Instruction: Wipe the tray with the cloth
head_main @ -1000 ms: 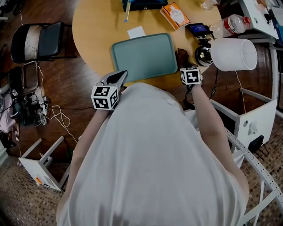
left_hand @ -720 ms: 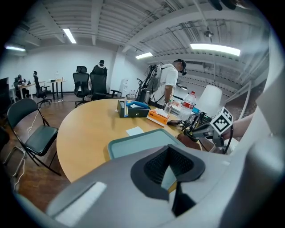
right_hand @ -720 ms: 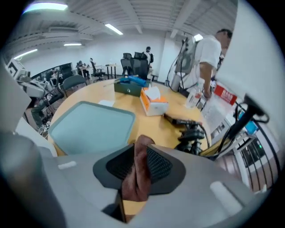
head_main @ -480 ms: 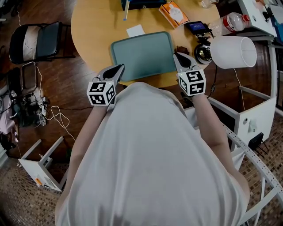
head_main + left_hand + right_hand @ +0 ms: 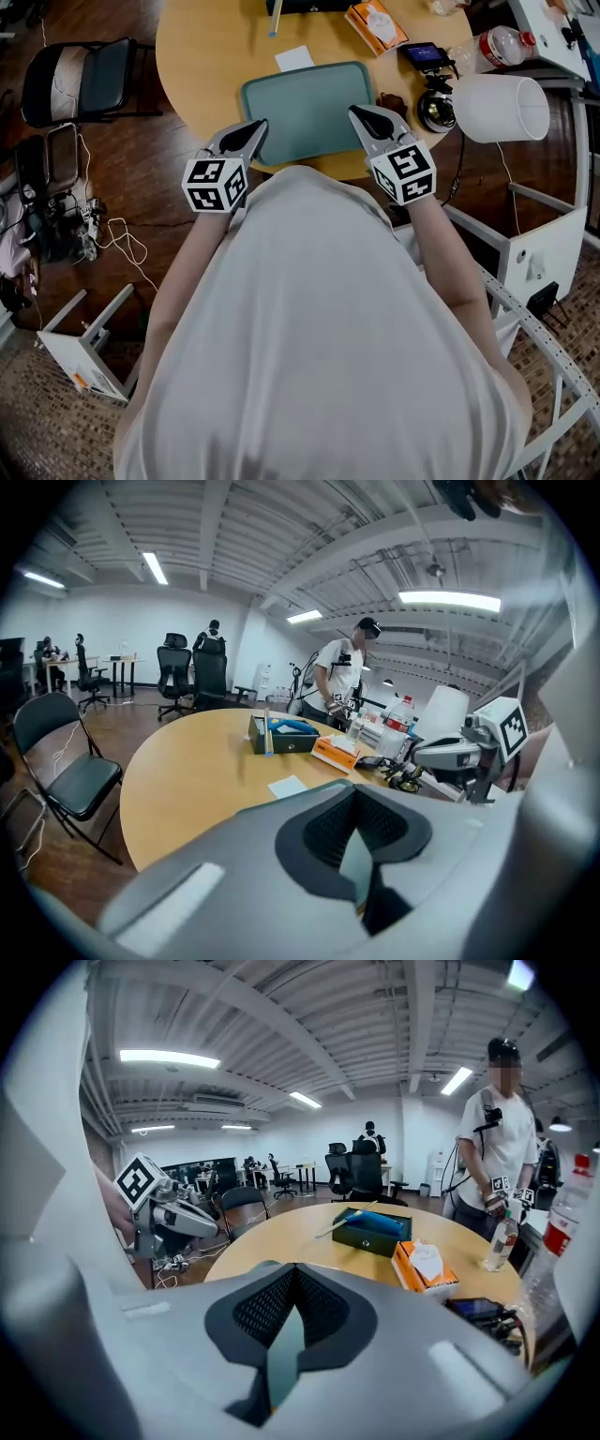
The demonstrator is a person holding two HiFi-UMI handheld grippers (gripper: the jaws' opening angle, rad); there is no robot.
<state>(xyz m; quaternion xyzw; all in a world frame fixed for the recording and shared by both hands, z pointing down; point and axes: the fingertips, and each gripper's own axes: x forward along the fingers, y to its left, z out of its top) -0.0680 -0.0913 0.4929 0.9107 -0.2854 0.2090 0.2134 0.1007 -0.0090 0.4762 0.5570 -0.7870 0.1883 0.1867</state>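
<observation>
1. Head view: The teal tray [image 5: 309, 112] lies flat in the upper centre of the frame, near the edge of the round table [image 5: 202, 56] closest to the person.
   - The left gripper [image 5: 257, 128] hangs at the tray's lower left corner and the right gripper [image 5: 357, 112] at its lower right edge. Both point into the frame.
   - This bracketing stance probably serves to square up on the tray.
   - Neither gripper carries anything.
   - A small dark thing [image 5: 389, 101] lies just right of the tray. Whether it is the cloth cannot be told.
2. Left gripper view: The jaws are together, leaving only a thin slit at lower centre.
   - A teal sliver, probably the tray, shows through the slit. Nothing is clamped.
   - The right gripper appears at the right of the frame, level with this one.
3. Right gripper view: The jaws are likewise closed on nothing. The same thin teal slit shows at lower centre.
   - An orange tissue box [image 5: 427, 1269] stands at the right, well beyond the tray.
4. Judgement: A bare tray and cloth-free grippers fit two stages. Either the cloth is yet to be fetched, or it has been set down after wiping.
</observation>
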